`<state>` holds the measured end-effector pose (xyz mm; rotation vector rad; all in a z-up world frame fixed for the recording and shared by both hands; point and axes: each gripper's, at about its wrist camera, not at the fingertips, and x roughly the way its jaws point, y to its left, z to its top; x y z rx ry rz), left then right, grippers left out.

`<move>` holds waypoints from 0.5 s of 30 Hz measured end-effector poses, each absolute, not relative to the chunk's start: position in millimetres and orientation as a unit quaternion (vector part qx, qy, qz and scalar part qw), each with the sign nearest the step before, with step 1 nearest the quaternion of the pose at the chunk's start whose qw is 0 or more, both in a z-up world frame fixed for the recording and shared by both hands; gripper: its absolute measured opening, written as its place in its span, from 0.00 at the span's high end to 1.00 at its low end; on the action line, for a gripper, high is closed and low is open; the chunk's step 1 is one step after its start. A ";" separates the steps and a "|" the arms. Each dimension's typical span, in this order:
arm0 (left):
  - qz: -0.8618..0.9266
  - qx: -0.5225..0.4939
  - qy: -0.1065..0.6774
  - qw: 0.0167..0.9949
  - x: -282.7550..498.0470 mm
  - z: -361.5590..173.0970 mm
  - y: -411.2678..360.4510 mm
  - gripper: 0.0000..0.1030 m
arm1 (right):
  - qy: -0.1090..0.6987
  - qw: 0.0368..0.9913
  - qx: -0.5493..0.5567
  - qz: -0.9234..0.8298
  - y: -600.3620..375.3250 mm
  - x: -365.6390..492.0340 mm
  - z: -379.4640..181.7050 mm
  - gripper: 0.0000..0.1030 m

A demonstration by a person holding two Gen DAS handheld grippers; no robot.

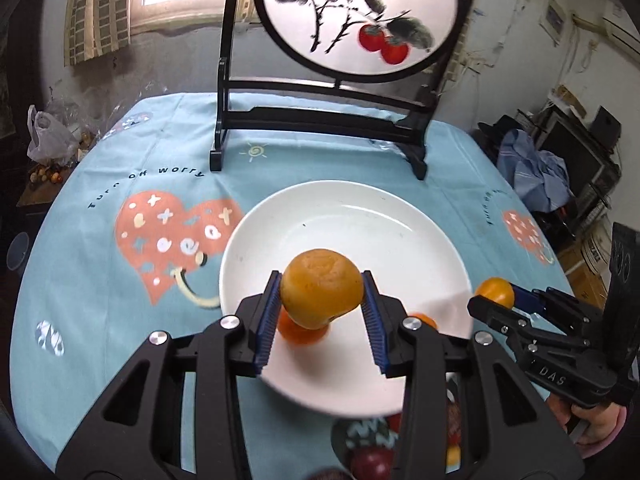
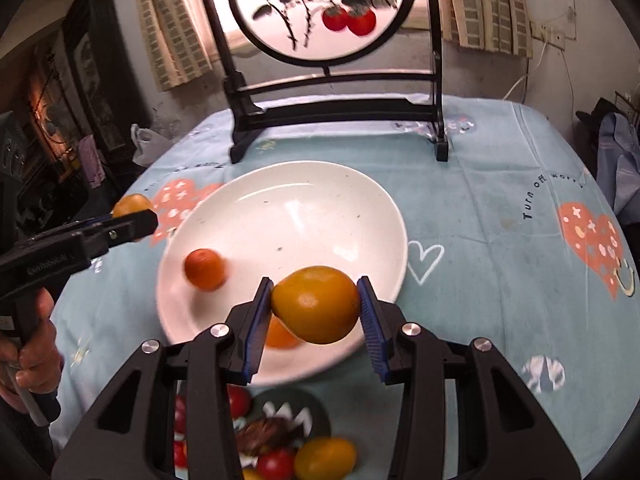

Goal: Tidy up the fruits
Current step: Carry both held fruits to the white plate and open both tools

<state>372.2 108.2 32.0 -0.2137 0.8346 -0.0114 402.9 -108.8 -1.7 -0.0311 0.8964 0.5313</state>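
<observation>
Both claws up over white plate (image 2: pixel 320 184): L gripper (image 1: pixel 320 300) grasping 1 yellow-orange fruit (image 1: pixel 320 294), R gripper (image 2: pixel 316 308) grasping another (image 2: pixel 316 304); 2 small oranges (image 2: pixel 204 268) on plate.

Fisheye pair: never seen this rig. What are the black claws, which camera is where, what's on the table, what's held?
No robot here. A person holds a hand-held gripper in each hand, and each one carries a fisheye camera looking forward along its two blue-padded fingers.

The left wrist view shows the left hand-held gripper up close, shut on a yellow-orange fruit. The right hand-held gripper appears at its right edge.

The right wrist view shows the right one's own fingers, shut on a second yellow-orange fruit, with the left one at its left edge.

Both fruits hang above a white plate on a blue tablecloth. Small oranges already lie on the plate. More fruit, red and yellow, sits at the near edge. Behind the plate stands a round painted screen in a black frame.
</observation>
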 end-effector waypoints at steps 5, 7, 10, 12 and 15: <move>0.004 -0.104 0.443 0.891 407.3 2.4 113.7 0.62 | 0.454 0.855 -0.012 0.250 -99.7 427.6 -23.6 0.58; 0.008 -0.106 0.458 0.883 414.6 -11.5 114.6 0.62 | 0.466 0.848 -0.010 0.252 -97.3 432.4 -32.1 0.58; 0.009 -0.108 0.473 0.874 422.0 -27.1 114.6 0.61 | 0.474 0.843 -0.012 0.254 -93.7 436.5 -39.2 0.58; 0.013 -0.104 0.478 0.872 423.7 -32.4 113.5 0.61 | 0.477 0.840 -0.018 0.257 -89.9 435.9 -42.5 0.58; 0.021 -0.100 0.474 0.874 418.1 -28.5 112.4 0.37 | 0.482 0.837 -0.018 0.260 -88.4 433.0 -42.3 0.50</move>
